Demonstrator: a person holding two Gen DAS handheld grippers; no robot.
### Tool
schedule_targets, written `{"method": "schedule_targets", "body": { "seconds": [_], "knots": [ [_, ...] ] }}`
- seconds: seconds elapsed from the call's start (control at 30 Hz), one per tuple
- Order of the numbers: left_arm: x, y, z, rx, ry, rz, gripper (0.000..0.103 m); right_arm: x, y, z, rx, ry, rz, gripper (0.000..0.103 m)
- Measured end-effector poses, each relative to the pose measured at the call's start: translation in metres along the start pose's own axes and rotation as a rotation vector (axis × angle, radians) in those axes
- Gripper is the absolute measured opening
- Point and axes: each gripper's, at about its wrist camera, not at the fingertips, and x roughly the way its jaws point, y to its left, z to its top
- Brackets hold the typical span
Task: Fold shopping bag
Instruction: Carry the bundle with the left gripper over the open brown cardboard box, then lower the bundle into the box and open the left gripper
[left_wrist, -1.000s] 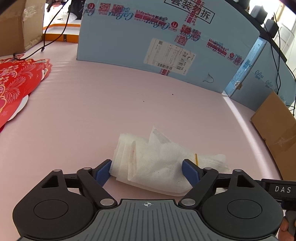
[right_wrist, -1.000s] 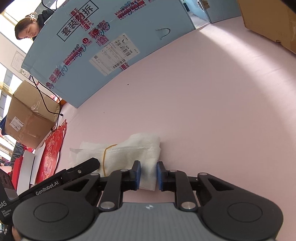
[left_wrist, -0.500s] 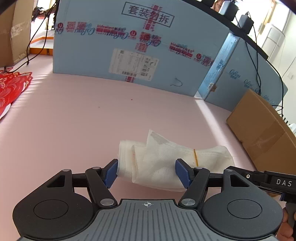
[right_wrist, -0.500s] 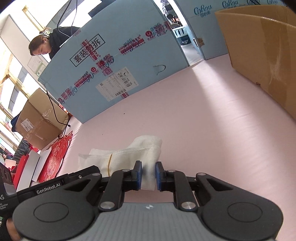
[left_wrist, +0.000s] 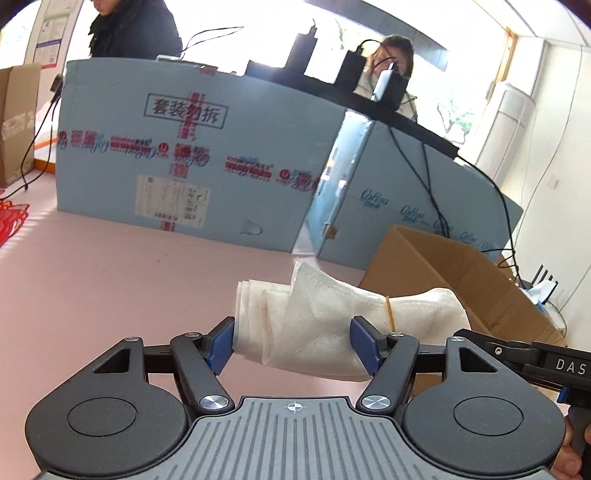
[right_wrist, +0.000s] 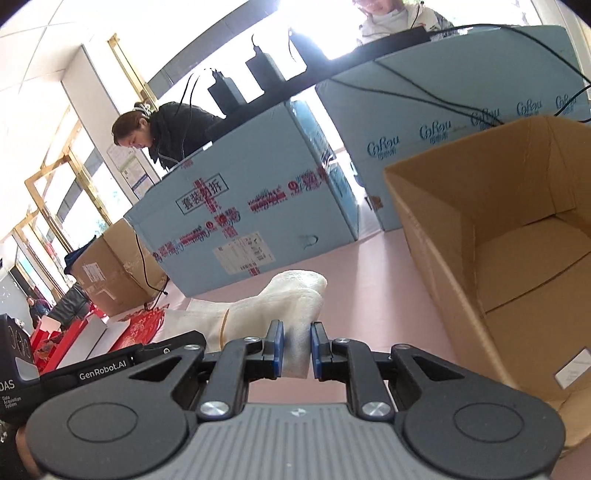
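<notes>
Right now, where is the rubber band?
The rubber band circles the folded bag just right of the left hand-held gripper, in front of the cardboard box.

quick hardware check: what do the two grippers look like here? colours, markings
Both match: the left gripper and right gripper have black linkage arms, silver pivot screws, blue pads on the fingers, and a ribbed grey base with a crosshair mark. White "DAS" and "GenRobot.AI" lettering appears on the sides.

My left gripper (left_wrist: 293, 343) has its jaws spread wide, level, facing forward. My right gripper (right_wrist: 297, 349) has its jaws pinched nearly together, tilted slightly upward.
</notes>
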Motion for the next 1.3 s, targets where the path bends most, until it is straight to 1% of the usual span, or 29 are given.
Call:
{"method": "schedule_targets", "body": {
  "seconds": [0.1,0.23,0.33,0.43,0.5,0.53,0.6,0.73,0.77,0.8,0.87,0.9,0.97,1.0,1.07,1.17,1.3],
  "knots": [
    [0.006,-0.026,0.007,0.039,-0.028,-0.041,0.067,-0.022,-0.018,0.014,0.017,-0.065,-0.008,0.017],
    [0.029,-0.068,0.018,0.101,-0.044,-0.116,0.067,-0.045,-0.046,0.034,0.048,-0.134,-0.046,0.017],
    [0.055,-0.103,0.026,0.148,-0.040,-0.186,0.067,-0.062,-0.073,0.048,0.087,-0.188,-0.104,0.018],
    [0.087,-0.138,0.028,0.180,-0.017,-0.220,0.067,-0.073,-0.096,0.061,0.098,-0.224,-0.174,0.019],
    [0.101,-0.157,0.025,0.205,-0.003,-0.236,0.067,-0.076,-0.111,0.067,0.098,-0.222,-0.227,0.020],
    [0.111,-0.166,0.024,0.216,0.016,-0.242,0.067,-0.077,-0.119,0.070,0.098,-0.222,-0.253,0.020],
    [0.129,-0.184,0.020,0.238,0.056,-0.255,0.067,-0.077,-0.134,0.073,0.111,-0.212,-0.302,0.020],
    [0.156,-0.201,0.007,0.281,0.152,-0.248,0.067,-0.070,-0.159,0.074,0.126,-0.163,-0.373,0.021],
    [0.160,-0.203,0.004,0.291,0.169,-0.242,0.067,-0.067,-0.165,0.074,0.131,-0.140,-0.386,0.021],
    [0.169,-0.207,-0.001,0.309,0.209,-0.228,0.067,-0.067,-0.169,0.073,0.133,-0.124,-0.392,0.021],
    [0.176,-0.208,-0.006,0.327,0.254,-0.218,0.067,-0.058,-0.180,0.074,0.138,-0.077,-0.408,0.021],
    [0.181,-0.210,-0.009,0.342,0.274,-0.208,0.069,-0.054,-0.183,0.074,0.136,-0.056,-0.418,0.021],
    [0.183,-0.213,-0.014,0.376,0.285,-0.187,0.070,-0.047,-0.187,0.072,0.133,-0.016,-0.423,0.022],
    [0.186,-0.214,-0.015,0.393,0.300,-0.178,0.070,-0.042,-0.189,0.072,0.129,0.002,-0.425,0.025],
    [0.190,-0.217,-0.018,0.438,0.333,-0.148,0.071,-0.034,-0.190,0.072,0.123,0.034,-0.430,0.025],
    [0.194,-0.220,-0.022,0.478,0.350,-0.122,0.072,-0.024,-0.192,0.072,0.124,0.078,-0.435,0.027],
    [0.196,-0.223,-0.026,0.527,0.365,-0.111,0.074,-0.014,-0.186,0.070,0.082,0.126,-0.470,0.029]
  ]
}}
